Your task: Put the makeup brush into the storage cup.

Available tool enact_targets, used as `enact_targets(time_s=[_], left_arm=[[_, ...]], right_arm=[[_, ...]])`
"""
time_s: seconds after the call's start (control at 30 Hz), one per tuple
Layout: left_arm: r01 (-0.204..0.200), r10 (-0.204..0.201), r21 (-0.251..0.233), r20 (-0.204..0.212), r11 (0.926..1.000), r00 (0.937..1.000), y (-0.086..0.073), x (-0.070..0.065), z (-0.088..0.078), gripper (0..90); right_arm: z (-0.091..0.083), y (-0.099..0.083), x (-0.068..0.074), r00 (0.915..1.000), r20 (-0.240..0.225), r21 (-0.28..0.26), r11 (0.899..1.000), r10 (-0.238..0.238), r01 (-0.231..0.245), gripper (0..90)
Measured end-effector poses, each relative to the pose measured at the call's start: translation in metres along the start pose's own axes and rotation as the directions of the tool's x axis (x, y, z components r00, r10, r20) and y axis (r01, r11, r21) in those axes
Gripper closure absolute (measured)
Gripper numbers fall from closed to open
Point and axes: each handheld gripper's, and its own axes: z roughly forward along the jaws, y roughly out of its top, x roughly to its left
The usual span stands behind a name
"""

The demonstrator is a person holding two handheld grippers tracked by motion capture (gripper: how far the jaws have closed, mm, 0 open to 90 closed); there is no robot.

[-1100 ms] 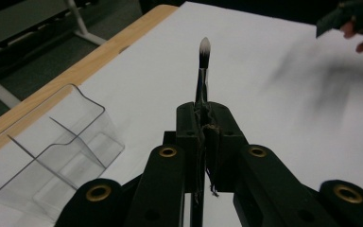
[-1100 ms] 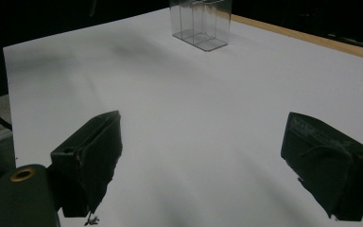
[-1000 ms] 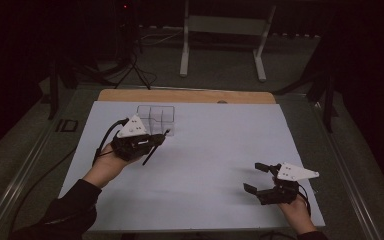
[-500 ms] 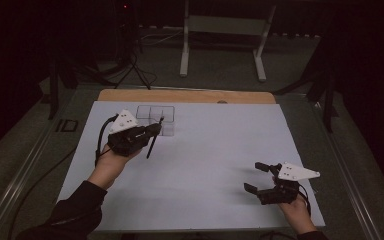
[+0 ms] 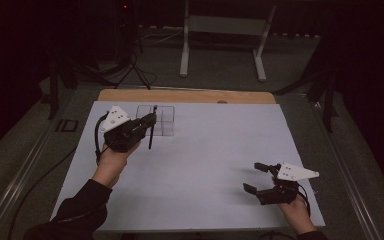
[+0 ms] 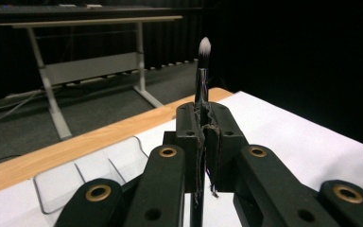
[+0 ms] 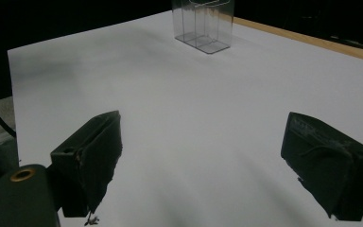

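My left gripper (image 5: 147,121) is shut on a thin black brush (image 5: 152,131) at the table's back left. The brush stands nearly upright just in front of a clear compartment box (image 5: 164,120). In the left gripper view the jaws (image 6: 203,120) pinch the brush shaft (image 6: 201,87), its white tip (image 6: 204,46) points up, and the clear box (image 6: 99,165) lies below to the left. My right gripper (image 5: 255,177) rests near the front right corner, open, with nothing between its jaws. The right gripper view has the jaws (image 7: 217,161) wide apart over bare white surface, with the clear box (image 7: 203,23) far off.
A white sheet (image 5: 220,140) covers the table, with a wooden strip (image 5: 190,96) along its far edge. Behind the table stand a metal frame (image 5: 225,30) and a tripod on the dark floor. A cable runs along the left side.
The left gripper has shifted slightly left and back toward the clear box, and the brush has swung from a slant to nearly upright. The right gripper has stayed still.
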Motion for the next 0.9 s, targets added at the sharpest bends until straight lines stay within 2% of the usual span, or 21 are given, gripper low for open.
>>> enact_targets(time_s=[0.07, 0.17, 0.3, 0.33, 0.67, 0.8, 0.9], left_arm=[[0.006, -0.006, 0.000, 0.005, 1.0000, 1.0000, 0.001, 0.001, 0.001, 85.4], [0.012, -0.012, -0.022, -0.020, 0.9997, 0.9997, 0.006, 0.005, 0.006, 85.3], [0.016, -0.017, -0.030, -0.030, 0.9994, 0.9994, 0.012, 0.007, 0.008, 85.4], [0.021, -0.022, -0.038, -0.022, 0.9990, 0.9995, 0.014, 0.009, 0.009, 85.4], [0.065, -0.068, -0.080, -0.040, 0.9947, 0.9969, 0.032, 0.021, 0.018, 85.4], [0.059, -0.064, -0.109, -0.036, 0.9922, 0.9973, 0.036, 0.025, 0.023, 85.3], [0.049, -0.056, -0.124, -0.053, 0.9911, 0.9970, 0.037, 0.027, 0.026, 85.3]], right_arm=[[0.000, 0.000, 0.000, 1.0000, 0.000, -0.002, 1.000, 0.001, -0.001, 13.2], [0.000, 0.000, -0.001, 1.0000, 0.000, 0.000, 1.000, 0.002, -0.002, 13.1], [0.000, 0.000, 0.000, 1.0000, 0.000, 0.001, 1.000, -0.003, 0.003, 13.2], [0.000, 0.000, 0.000, 1.0000, 0.000, 0.001, 1.000, -0.003, 0.003, 13.2], [-0.001, 0.000, 0.000, 1.0000, 0.001, -0.001, 1.000, -0.004, 0.004, 13.1], [0.000, 0.000, 0.000, 1.0000, -0.003, -0.003, 1.000, -0.002, 0.002, 13.1], [0.000, 0.000, 0.000, 1.0000, -0.005, -0.003, 1.000, -0.001, 0.001, 13.1]])
